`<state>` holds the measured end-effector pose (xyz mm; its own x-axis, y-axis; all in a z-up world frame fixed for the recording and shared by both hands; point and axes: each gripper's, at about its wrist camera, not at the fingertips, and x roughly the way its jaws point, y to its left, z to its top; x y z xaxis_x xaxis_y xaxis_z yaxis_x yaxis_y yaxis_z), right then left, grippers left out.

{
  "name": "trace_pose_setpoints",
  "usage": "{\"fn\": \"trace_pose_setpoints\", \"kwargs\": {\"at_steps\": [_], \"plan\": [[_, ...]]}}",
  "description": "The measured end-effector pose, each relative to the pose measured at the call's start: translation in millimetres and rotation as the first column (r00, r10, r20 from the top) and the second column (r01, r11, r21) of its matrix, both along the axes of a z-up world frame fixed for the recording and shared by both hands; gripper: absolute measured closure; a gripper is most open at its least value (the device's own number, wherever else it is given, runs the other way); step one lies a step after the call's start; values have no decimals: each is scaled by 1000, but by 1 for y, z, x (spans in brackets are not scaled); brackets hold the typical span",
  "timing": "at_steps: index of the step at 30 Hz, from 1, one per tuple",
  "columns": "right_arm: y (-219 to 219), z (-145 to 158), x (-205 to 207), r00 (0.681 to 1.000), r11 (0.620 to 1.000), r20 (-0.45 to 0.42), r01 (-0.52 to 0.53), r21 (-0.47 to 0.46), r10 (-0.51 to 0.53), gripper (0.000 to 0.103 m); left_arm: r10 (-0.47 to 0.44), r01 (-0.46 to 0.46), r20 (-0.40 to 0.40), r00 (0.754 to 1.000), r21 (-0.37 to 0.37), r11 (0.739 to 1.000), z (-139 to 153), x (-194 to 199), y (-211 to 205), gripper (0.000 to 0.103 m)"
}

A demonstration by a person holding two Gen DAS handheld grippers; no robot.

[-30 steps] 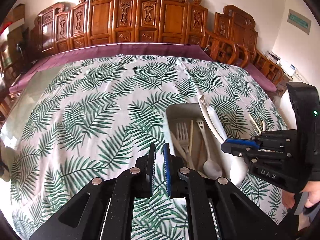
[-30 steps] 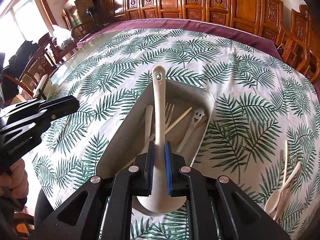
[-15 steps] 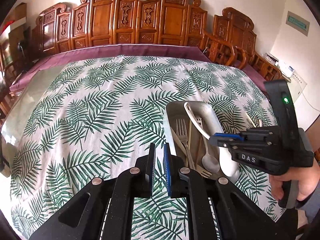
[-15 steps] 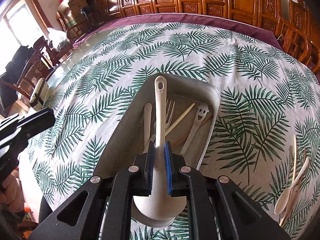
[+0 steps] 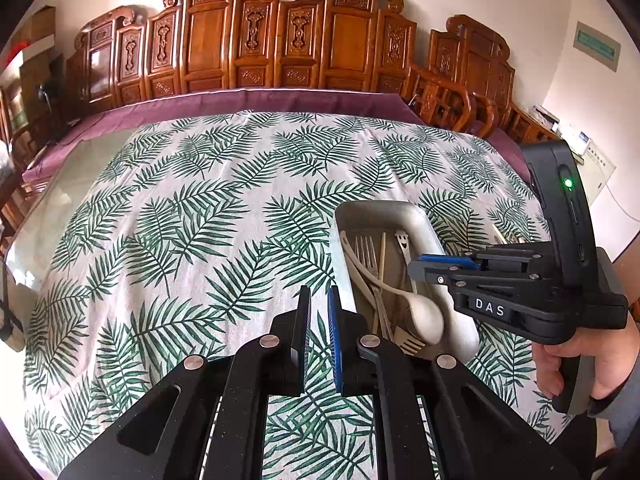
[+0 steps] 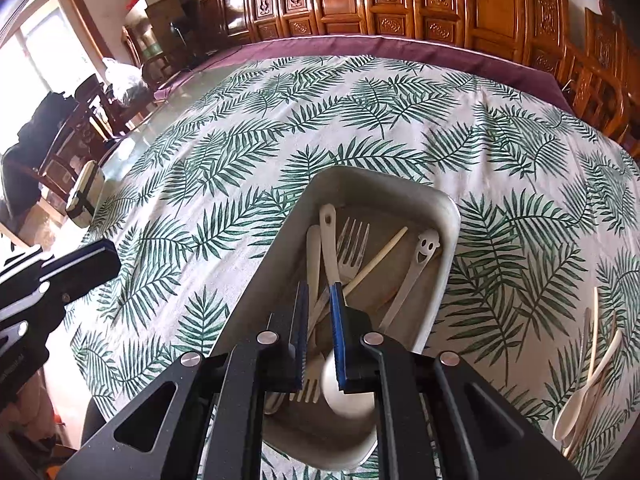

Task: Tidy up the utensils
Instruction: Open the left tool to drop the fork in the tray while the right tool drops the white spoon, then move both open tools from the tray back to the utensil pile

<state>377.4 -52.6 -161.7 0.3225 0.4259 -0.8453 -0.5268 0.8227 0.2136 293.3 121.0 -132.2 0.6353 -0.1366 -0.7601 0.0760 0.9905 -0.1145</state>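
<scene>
The right gripper point(image 6: 319, 316) hangs over the near end of the grey tray point(image 6: 450, 216), and its jaws stand a little apart with nothing between them. The white ladle point(image 6: 348, 392) lies in the tray below it, with its bowl at the near end and its handle pointing to the far end. Beside the ladle lie a metal fork point(image 6: 352, 244), a pale stick point(image 6: 376, 260) and a spoon with a smiling face point(image 6: 424, 248). To the right of the tray, more utensils point(image 6: 588, 376) lie on the leaf-pattern tablecloth point(image 6: 320, 120).

The left gripper point(image 5: 318, 332) is above the cloth, just left of the tray point(image 5: 340, 256). Its jaws are narrowly open and hold nothing.
</scene>
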Motion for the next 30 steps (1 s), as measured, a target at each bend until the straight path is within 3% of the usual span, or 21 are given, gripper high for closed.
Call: {"fn": "trace_pose_setpoints", "kwargs": {"at_steps": [12, 15, 21, 24, 26, 30], "plan": [[-44, 28, -24, 997, 999, 66, 38, 19, -40, 90, -44, 44, 27, 999, 11, 999, 13, -5, -34, 95], [-59, 34, -31, 996, 999, 80, 49, 20, -50, 90, -59, 59, 37, 998, 13, 998, 17, -6, -46, 82], [-100, 40, -43, 991, 996, 98, 87, 26, -89, 90, -98, 98, 42, 994, 17, 995, 22, -7, -75, 73], [-123, 39, -49, 988, 994, 105, 110, 17, -112, 90, -116, 115, 46, 992, 22, 993, 23, -7, -92, 61], [-139, 37, -53, 986, 992, 107, 127, 10, -127, 90, -119, 117, 50, 992, 27, 993, 22, -6, -101, 38], [-177, 27, -60, 980, 985, 96, 175, -8, -174, 90, -125, 124, 52, 991, 29, 992, 20, -2, -117, 31]]}}
